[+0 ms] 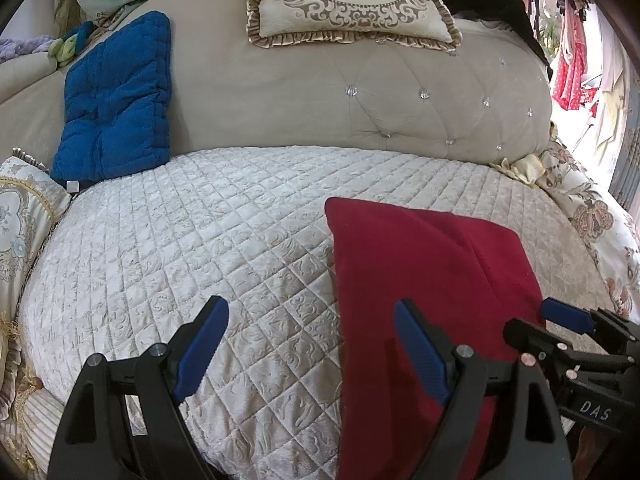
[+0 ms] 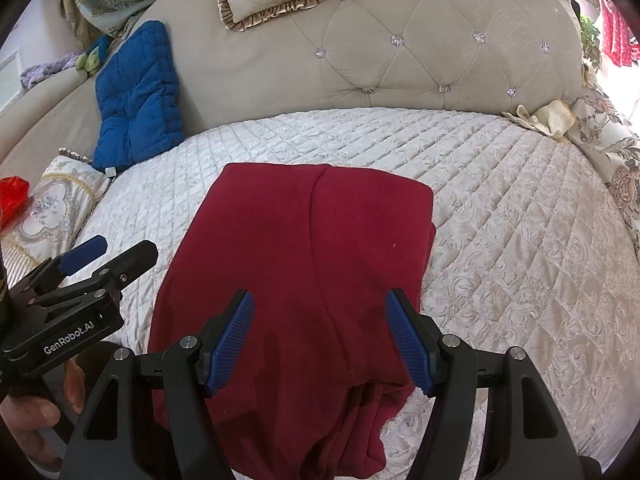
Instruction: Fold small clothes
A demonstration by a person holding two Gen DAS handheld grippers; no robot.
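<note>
Claws (image 2: 320,338) agape; red garment (image 2: 304,280) lengthwise toward headboard (image 2: 440,60).

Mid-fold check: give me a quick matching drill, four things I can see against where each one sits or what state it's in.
Things:
1. red garment
2. blue quilted cushion
3. ornate frilled pillow
4. right hand-held gripper

Places or states:
A. on top of the sofa backrest
B. open above the red cloth
C. leaning against the backrest, on the left
D. lying partly folded on the quilted seat cover

Pairs: 1-D, 2-C, 3-A, 4-B
</note>
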